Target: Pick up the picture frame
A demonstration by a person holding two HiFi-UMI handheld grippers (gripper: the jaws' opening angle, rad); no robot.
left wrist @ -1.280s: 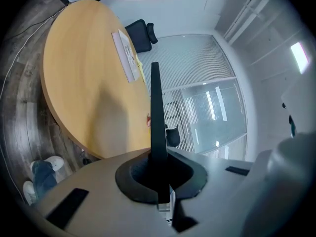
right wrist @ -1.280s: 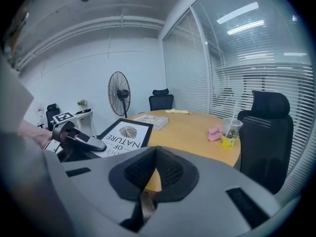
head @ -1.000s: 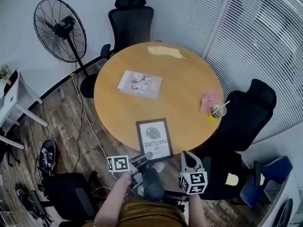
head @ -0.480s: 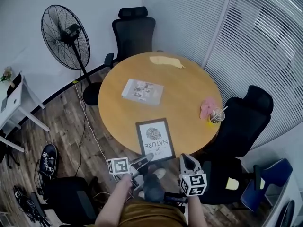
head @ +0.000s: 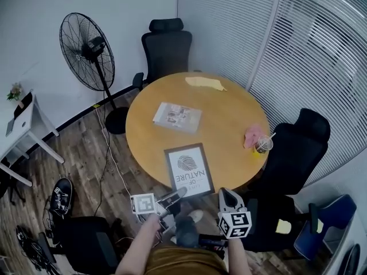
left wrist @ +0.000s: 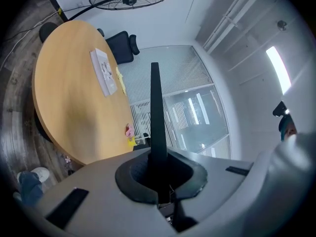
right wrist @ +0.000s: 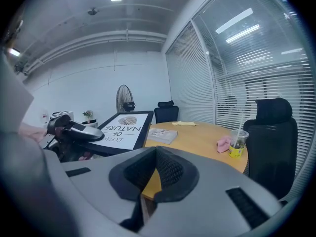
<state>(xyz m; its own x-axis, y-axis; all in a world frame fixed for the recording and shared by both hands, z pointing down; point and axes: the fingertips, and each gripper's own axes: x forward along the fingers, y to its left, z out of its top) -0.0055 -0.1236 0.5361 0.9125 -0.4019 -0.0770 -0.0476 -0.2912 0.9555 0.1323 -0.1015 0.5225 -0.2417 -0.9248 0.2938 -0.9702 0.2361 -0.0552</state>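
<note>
Grey left gripper [head: 176, 194] and right gripper [head: 227, 196], each bearing a white, black-marked cube [head: 143, 203]; brown top [head: 180, 262]; blue jeans [head: 184, 229].

Round wooden table [head: 229, 110], with contents
Booklet [head: 177, 117]; yellow cloth [head: 205, 83]; pink cloth [head: 252, 135] beside straw cup [head: 263, 145]; pedestal fan [head: 86, 51] apart.

The picture frame [right wrist: 120, 127] bears the printed words "LOVE OF NATURE"; no other writing is legible.

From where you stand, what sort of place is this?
Most likely an office meeting room: a round wooden table ringed by black office chairs, with blind-covered glass partitions along one side.
</note>
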